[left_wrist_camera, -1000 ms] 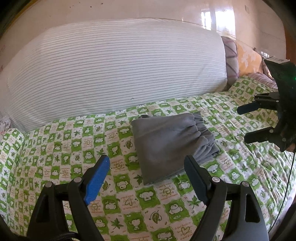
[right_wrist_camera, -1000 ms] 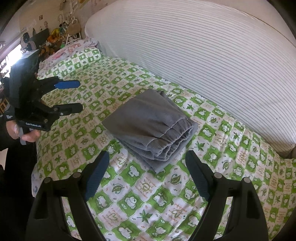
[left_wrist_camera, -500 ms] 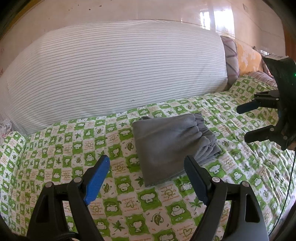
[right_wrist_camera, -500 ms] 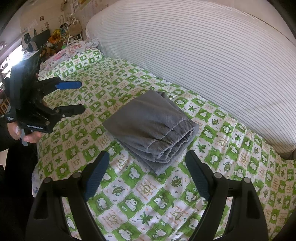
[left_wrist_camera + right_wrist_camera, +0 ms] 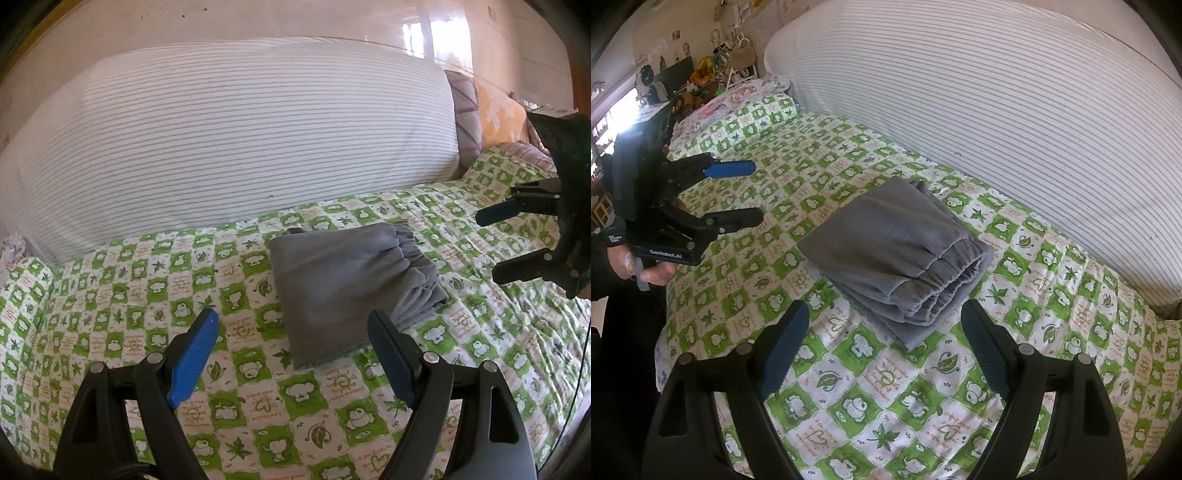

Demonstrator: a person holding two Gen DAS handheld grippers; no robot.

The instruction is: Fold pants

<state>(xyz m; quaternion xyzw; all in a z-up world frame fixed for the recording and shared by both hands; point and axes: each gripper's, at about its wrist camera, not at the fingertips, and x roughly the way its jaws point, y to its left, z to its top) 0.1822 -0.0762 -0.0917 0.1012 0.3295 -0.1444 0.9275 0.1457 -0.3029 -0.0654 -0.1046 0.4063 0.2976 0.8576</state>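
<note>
The gray pants (image 5: pixel 343 284) lie folded into a compact stack on the green-and-white patterned bedsheet (image 5: pixel 147 295), with the gathered waistband at one end. How many layers the stack has is hard to count; only their edges show in the right wrist view (image 5: pixel 908 266). The underside of the stack is hidden. Behind it a large striped cushion (image 5: pixel 229 140) is cut off at the picture edges. The left gripper (image 5: pixel 291 350) stands wide with nothing between its fingers, clear of the pants, and the right gripper (image 5: pixel 886 350) is just as wide and empty. A hand (image 5: pixel 646 269) grips the left gripper's handle; the rest of the person is out of frame. The clutter in the far corner (image 5: pixel 701 70) is too small to identify. Compared with a second ago, the pants and both grippers sit where they were.
</note>
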